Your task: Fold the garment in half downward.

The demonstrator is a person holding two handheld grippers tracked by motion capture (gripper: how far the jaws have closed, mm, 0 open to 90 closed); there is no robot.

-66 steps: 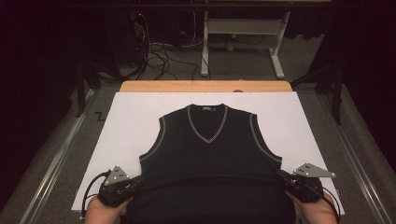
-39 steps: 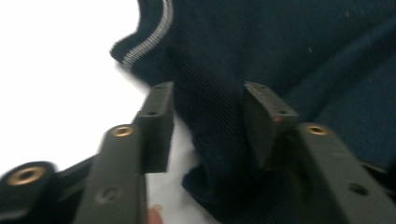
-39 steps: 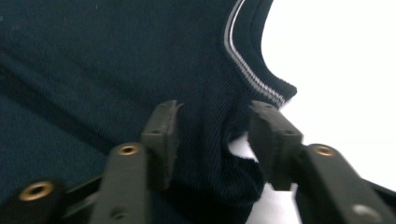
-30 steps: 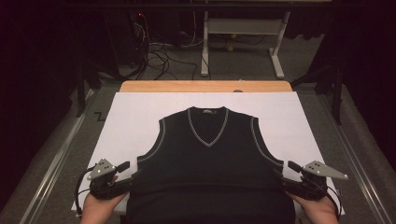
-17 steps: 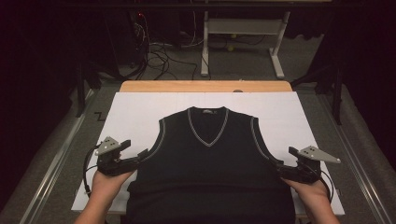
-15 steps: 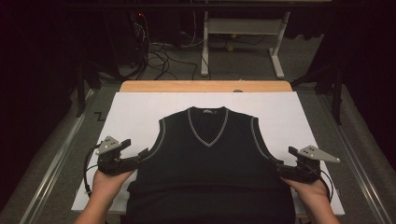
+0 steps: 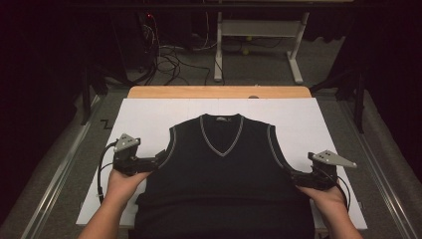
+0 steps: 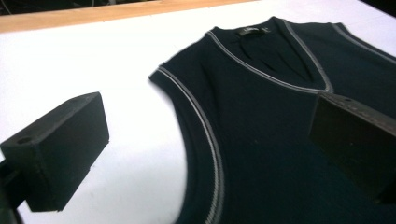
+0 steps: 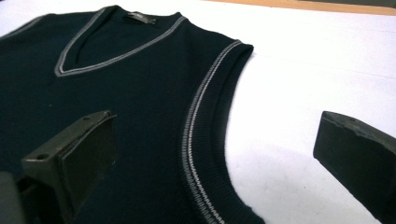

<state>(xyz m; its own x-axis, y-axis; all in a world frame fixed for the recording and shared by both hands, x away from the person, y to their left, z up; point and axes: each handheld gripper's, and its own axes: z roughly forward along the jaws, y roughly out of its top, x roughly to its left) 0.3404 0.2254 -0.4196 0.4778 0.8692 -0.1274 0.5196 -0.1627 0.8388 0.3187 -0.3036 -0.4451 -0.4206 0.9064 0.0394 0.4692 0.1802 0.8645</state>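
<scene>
a dark sleeveless v-neck vest (image 7: 221, 174) lay flat and face up on the white sheet (image 7: 149, 112) that covered the table, its collar pointing toward the far edge and its hem hanging over the near edge between the person's forearms. pale grey piping ran along the v of the neck (image 7: 221, 142) and round both armholes, and a small label sat inside the back of the collar. the vest lay roughly midway between the left and right edges of the sheet, with bare white showing on either side and beyond the collar. the left gripper (image 7: 158, 160) sat at the vest's left armhole, its jaws having just been opening and standing wide apart; in the left gripper view one jaw hung over the white sheet and the other over the dark knit, with the piped armhole edge (image 8: 210, 149) running between them and neither pad pressing on it. the right gripper (image 7: 294, 175) was at the right armhole in the same way, jaws just opened and spread wide, one over the vest and one over the sheet, nothing clamped. past the far edge of the sheet a strip of bare wooden tabletop (image 7: 219, 92) showed, and beyond it cables (image 7: 169, 59) lay on the floor beside a white stand (image 7: 259, 40).
</scene>
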